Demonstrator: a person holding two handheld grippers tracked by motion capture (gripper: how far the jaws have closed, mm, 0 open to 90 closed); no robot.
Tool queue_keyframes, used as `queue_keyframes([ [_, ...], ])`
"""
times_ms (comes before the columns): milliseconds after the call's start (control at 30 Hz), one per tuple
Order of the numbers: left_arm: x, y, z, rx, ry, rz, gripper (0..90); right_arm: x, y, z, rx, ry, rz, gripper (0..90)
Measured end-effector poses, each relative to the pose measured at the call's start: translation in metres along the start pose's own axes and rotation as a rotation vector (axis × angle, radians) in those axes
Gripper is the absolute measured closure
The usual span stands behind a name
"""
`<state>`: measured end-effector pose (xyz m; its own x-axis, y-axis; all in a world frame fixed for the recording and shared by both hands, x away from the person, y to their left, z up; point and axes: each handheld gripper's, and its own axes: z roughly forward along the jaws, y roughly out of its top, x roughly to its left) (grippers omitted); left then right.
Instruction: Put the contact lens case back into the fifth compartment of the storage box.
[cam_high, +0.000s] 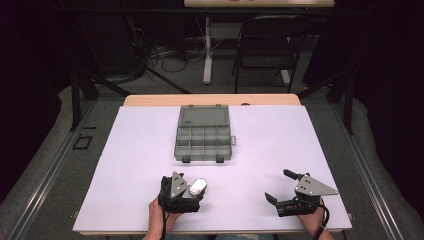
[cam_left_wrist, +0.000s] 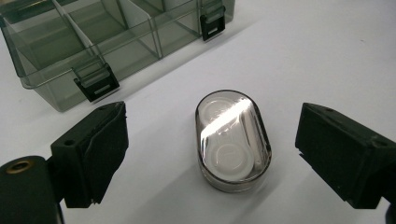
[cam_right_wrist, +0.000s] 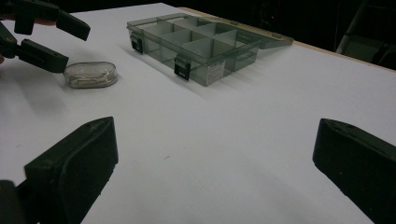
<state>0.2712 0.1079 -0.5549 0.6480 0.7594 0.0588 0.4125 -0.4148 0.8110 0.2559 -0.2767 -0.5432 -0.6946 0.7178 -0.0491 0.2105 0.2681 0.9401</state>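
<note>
Your left gripper (cam_high: 196, 192) sits at the near edge of the white table (cam_high: 280, 135), jaws spread wide on either side of the small oval clear-plastic capsule with white contents (cam_left_wrist: 233, 140). The pads stand off from it on both flanks; nothing is pinched. The capsule lies flat on the table, just in front of your left hand (cam_high: 159, 217), long axis pointing roughly away from you.

The smoky grey transparent plastic organiser box with divided compartments (cam_high: 203, 135) lies beyond the capsule toward the table's middle, lid open and folded back on the far side, two black latches on its near wall. The capsule is near that wall but apart from it, outside any compartment.

Your right gripper (cam_high: 282, 192) rests well apart to the right, low over bare table, jaws spread wide with nothing between them. Its view catches the capsule and the left gripper's jaws at upper left.
</note>
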Motion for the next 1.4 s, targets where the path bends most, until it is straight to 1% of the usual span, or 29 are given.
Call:
queue_keyframes([
  [67, -0.001, 0.001, 0.001, 0.006, 0.008, -0.002, 9.7, 0.0, 0.0, 0.0, -0.007, -0.002, -0.004, 0.0],
  [100, -0.001, 0.001, 0.001, 0.006, 0.005, -0.005, 9.7, 0.0, 0.0, 0.0, -0.007, -0.003, -0.005, 0.0],
  [200, -0.002, 0.002, 0.004, 0.017, 0.005, -0.021, 9.8, 0.0, 0.0, 0.0, -0.003, 0.0, -0.004, 0.0],
  [300, -0.002, 0.001, 0.006, 0.043, 0.005, -0.022, 9.8, 0.0, 0.0, 0.0, -0.003, 0.006, -0.006, 0.0],
  [333, -0.002, 0.001, 0.007, 0.046, 0.006, -0.03, 9.8, 0.0, 0.0, 0.0, -0.003, 0.006, -0.004, 0.0],
  [400, -0.001, 0.001, 0.007, 0.054, 0.006, -0.027, 9.8, 0.0, 0.0, 0.0, -0.002, 0.007, -0.004, 0.0],
  [500, -0.002, 0.001, 0.009, 0.064, 0.017, -0.031, 10.0, -0.001, 0.0, 0.0, -0.001, 0.008, -0.003, 0.0],
  [567, -0.002, 0.001, 0.009, 0.071, 0.013, -0.026, 10.8, -0.001, 0.0, 0.0, -0.002, 0.008, -0.003, 0.0],
  [600, -0.002, 0.001, 0.01, 0.071, 0.01, -0.029, 12.7, -0.001, 0.0, 0.0, -0.004, 0.008, -0.003, 0.0],
  [633, -0.002, 0.001, 0.01, 0.077, 0.003, -0.021, 15.8, -0.001, -0.001, 0.0, -0.003, 0.008, -0.004, 0.0],
  [667, -0.002, 0.001, 0.011, 0.08, -0.001, -0.021, 16.0, -0.001, -0.001, 0.0, -0.003, 0.008, -0.004, 0.0],
  [733, -0.003, 0.0, 0.012, 0.085, -0.008, -0.017, 20.8, -0.001, -0.001, 0.001, -0.003, 0.009, -0.004, 0.0],
  [800, -0.004, 0.0, 0.013, 0.094, -0.014, -0.016, 23.0, -0.001, -0.001, 0.001, -0.001, 0.01, -0.006, 0.0],
  [933, -0.005, 0.0, 0.016, 0.094, -0.014, -0.015, 30.9, -0.001, -0.001, 0.001, -0.001, 0.012, -0.007, 0.0],
  [967, -0.006, 0.001, 0.018, 0.099, -0.017, -0.01, 32.8, -0.001, -0.001, 0.001, -0.002, 0.013, -0.006, 0.0],
  [1133, -0.007, 0.001, 0.02, 0.105, -0.013, -0.014, 40.5, -0.001, -0.001, 0.0, -0.002, 0.014, -0.006, 0.0],
  [1267, -0.007, 0.001, 0.02, 0.102, -0.019, -0.017, 43.8, -0.001, -0.001, 0.0, -0.001, 0.016, -0.008, 0.0],
  [1333, -0.007, 0.001, 0.02, 0.101, -0.02, -0.016, 47.3, 0.0, 0.0, 0.0, 0.002, 0.017, -0.005, 0.0],
  [1400, -0.007, 0.001, 0.02, 0.102, -0.019, -0.016, 47.8, 0.0, 0.0, 0.0, 0.003, 0.016, -0.006, 0.0],
])
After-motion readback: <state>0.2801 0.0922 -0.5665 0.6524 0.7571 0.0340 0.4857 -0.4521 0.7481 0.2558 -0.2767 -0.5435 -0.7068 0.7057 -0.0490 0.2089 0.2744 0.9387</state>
